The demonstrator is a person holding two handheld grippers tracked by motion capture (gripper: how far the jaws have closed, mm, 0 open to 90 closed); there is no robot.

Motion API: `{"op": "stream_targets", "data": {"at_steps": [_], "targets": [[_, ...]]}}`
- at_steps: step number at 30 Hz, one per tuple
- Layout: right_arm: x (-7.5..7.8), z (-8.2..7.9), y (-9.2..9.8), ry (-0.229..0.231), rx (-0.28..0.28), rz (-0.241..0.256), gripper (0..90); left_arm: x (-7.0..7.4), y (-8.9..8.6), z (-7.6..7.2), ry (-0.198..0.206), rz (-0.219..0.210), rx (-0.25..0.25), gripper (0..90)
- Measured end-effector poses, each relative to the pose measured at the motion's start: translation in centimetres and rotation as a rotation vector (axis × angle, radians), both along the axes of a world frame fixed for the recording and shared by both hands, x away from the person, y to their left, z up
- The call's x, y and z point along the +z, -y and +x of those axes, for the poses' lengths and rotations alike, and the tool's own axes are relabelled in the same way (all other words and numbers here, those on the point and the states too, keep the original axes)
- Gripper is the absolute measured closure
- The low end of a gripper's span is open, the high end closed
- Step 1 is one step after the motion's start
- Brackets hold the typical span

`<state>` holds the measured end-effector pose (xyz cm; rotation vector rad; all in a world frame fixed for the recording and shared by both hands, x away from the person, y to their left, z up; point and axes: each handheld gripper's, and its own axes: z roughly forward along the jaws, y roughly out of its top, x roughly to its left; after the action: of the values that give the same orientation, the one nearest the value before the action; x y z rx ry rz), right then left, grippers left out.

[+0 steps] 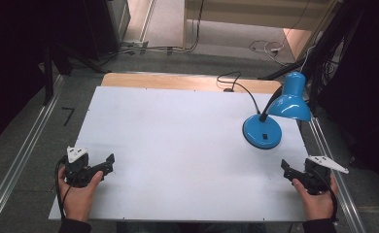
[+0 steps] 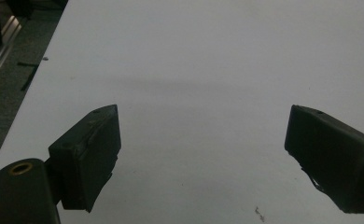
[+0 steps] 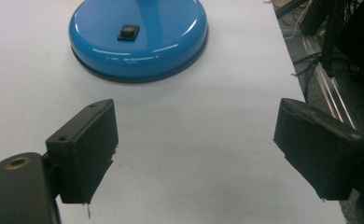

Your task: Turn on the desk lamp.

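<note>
Resting at the near corners of the white counter (image 1: 178,145): left hand-held gripper (image 2: 203,140) spread wide, holding nothing; right hand-held gripper (image 3: 194,135) likewise gaping wide and empty. Sitting just ahead of the right hand-held gripper, well apart from the left: blue desk lamp (image 1: 275,116), its round base (image 3: 138,37) carrying a black rocker switch (image 3: 129,31). Likely handling bottom-heavy, glossy and slippery; gooseneck (image 1: 267,104) probably flexing under load. Looking safest taken at the base rim, or pressed at the switch.

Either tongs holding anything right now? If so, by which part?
Nothing is held. The left tongs and right tongs are both open over the bare table; the blue lamp sits untouched ahead.
</note>
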<state>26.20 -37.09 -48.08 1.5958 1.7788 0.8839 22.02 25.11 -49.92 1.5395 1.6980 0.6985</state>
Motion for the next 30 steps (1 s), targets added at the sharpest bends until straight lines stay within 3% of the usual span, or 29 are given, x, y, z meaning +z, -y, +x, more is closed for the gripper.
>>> {"op": "stream_targets", "data": {"at_steps": [21, 30], "targets": [[1.0, 1.0, -1.1, 0.037, 0.021, 0.026, 15.2, 0.0, 0.0, 0.0, 0.004, 0.003, 0.001, 11.6], [1.0, 2.0, -2.1, 0.014, 0.06, 0.024, 15.3, 0.1, 0.0, 0.0, 0.005, 0.002, 0.0, 11.6]]}}
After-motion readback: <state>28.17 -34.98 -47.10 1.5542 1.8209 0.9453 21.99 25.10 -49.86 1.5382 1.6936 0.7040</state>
